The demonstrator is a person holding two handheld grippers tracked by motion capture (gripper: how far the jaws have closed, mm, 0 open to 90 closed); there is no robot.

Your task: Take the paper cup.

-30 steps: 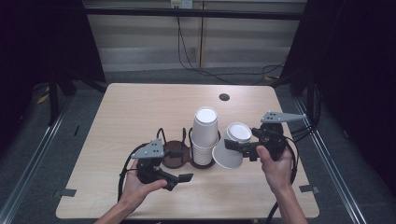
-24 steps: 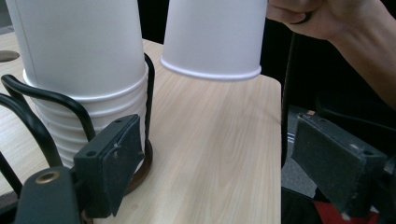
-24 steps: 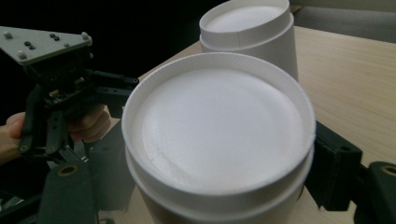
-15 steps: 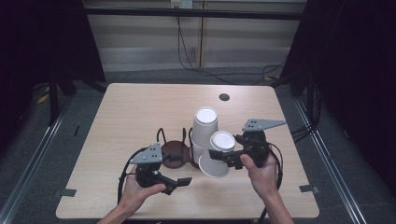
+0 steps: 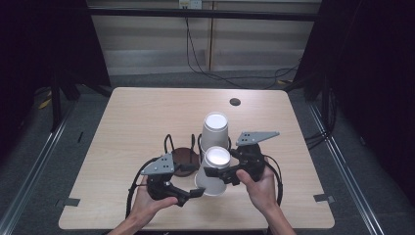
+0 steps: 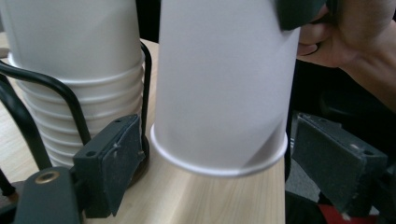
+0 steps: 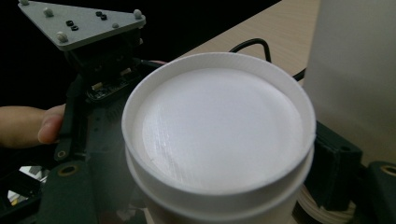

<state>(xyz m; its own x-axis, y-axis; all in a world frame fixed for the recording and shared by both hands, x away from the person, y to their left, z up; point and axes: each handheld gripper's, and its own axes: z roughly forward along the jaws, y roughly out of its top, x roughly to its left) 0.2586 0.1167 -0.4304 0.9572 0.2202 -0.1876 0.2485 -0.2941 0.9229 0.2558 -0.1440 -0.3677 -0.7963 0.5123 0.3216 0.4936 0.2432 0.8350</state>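
Observation:
A white paper cup [image 5: 214, 171] is upside down at the near middle of the table [image 5: 147, 117]. My right gripper [image 5: 222, 172] is shut on it near its closed end. In the right gripper view that closed end [image 7: 219, 126] faces the camera between the gripper's [image 7: 215, 177] jaws. My left gripper [image 5: 193, 192] points right at the cup's rim. In the left gripper view the cup [image 6: 224, 84] stands between its [image 6: 224, 172] two pads [image 6: 114, 163], a small gap on each side, so it is open. The rim is close to the table top.
A stack of upside-down white cups [image 5: 215, 129] stands in a black wire holder [image 6: 70, 102] just behind the held cup. A brown round disc [image 5: 185, 157] lies left of the stack. A dark hole [image 5: 235, 102] marks the far side of the table. Cables trail from both grippers.
My right gripper has carried the cup left and toward the near edge, lowered it and turned it from tilted to upside down, between the left gripper's jaws. The left hand has stayed put.

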